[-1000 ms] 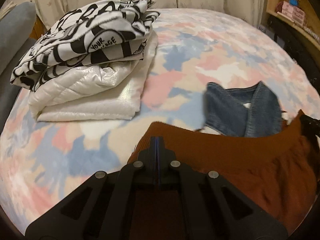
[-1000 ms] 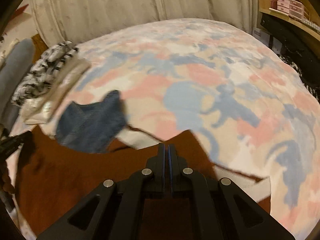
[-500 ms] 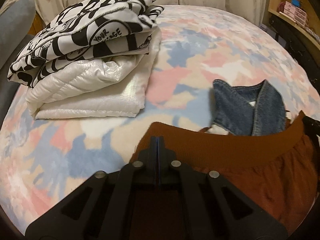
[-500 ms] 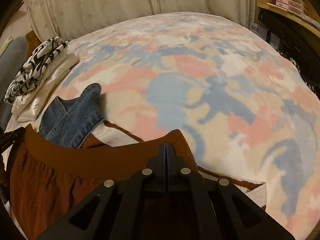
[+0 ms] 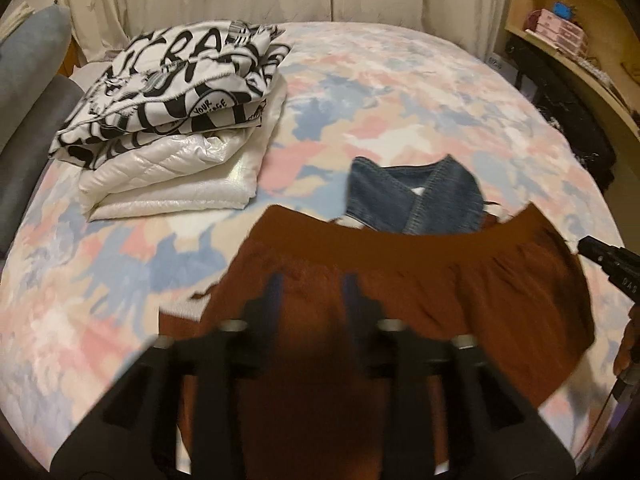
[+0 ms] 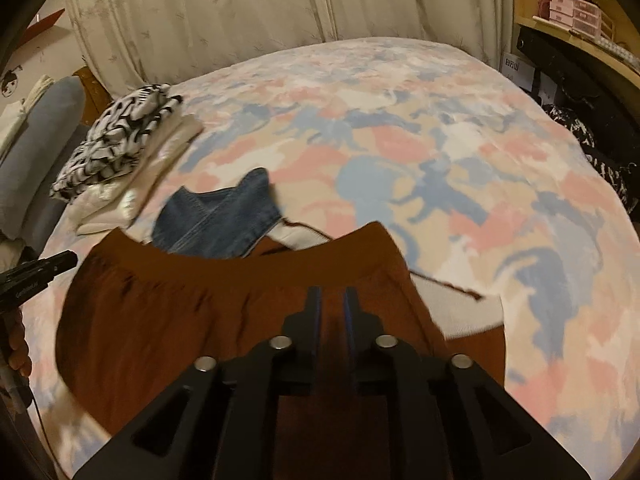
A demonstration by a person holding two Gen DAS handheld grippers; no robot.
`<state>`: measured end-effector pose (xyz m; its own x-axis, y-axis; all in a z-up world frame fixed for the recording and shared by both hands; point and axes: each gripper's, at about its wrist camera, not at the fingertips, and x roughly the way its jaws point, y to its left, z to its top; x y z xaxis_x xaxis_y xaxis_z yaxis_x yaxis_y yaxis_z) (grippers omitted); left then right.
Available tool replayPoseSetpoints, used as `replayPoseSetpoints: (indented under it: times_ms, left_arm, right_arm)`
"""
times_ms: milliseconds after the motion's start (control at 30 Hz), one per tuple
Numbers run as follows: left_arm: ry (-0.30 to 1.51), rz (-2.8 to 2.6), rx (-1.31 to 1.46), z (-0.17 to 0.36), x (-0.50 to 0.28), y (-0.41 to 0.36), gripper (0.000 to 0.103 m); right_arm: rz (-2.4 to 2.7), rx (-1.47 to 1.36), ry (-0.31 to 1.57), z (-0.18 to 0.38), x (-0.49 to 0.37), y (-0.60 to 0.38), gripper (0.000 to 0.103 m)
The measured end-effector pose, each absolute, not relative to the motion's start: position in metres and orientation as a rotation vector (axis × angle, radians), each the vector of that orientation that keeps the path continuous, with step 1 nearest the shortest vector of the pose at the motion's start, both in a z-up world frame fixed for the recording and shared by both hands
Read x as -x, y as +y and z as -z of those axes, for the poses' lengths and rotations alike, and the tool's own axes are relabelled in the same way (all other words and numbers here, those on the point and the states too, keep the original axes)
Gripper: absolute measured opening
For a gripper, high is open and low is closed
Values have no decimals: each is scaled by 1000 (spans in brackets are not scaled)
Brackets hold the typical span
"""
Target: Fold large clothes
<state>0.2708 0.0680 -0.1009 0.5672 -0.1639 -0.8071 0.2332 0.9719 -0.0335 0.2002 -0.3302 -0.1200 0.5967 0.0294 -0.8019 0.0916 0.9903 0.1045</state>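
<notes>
Stood parted over the rust-brown garment [image 5: 400,280]: left gripper [image 5: 312,292], jaws well apart with nothing between them, blurred by motion. Likewise right gripper [image 6: 332,306], jaws separated by a narrower gap, empty, hovering above the same cloth [image 6: 240,300]. Lay spread just ahead of and beneath both sets of fingers, ribbed waistband running across the far edge. Could not tell whether either fingertip touched the fabric.

Sat just beyond the waistband, ahead and slightly right of the left gripper, partly covered by the brown cloth: a blue denim piece [image 5: 416,196], seen ahead and to the left from the right gripper [image 6: 218,220]. Peeked out beside the brown garment, right of the right gripper: a cream ribbed edge [image 6: 468,308].

Rested farther ahead and to the left of both grippers: a folded stack, with a black-and-white printed garment [image 5: 176,88] on top of a white quilted jacket [image 5: 172,176]. Underneath everything, a bedspread [image 6: 420,152] patterned in pink, blue and cream. Hung behind the bed, pale curtains [image 6: 240,12]; stood far right, a wooden shelf [image 5: 560,36] with pink boxes.
</notes>
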Motion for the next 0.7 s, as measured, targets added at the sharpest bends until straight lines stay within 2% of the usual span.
replayPoseSetpoints:
  times_ms: [33,67,433,533,700]
  left_arm:
    - [925,234,-75,94,-260,68,51]
    - [912,238,-74,88,-248,68,52]
    - [857,268,-84,41,-139,64,52]
    - [865,277,-42,37,-120,67,52]
    - [865,266,35,38,-94,74,52]
  right_arm:
    - [35,-138,925,114,-190,-327,27]
    - [31,-134,919,108,-180,-323,28]
    - [-1,-148,896,63,-76,-282,30]
    - [-17,-155,892,57,-52,-272,34]
    - [-30,-149,873,53,-17,-254,36]
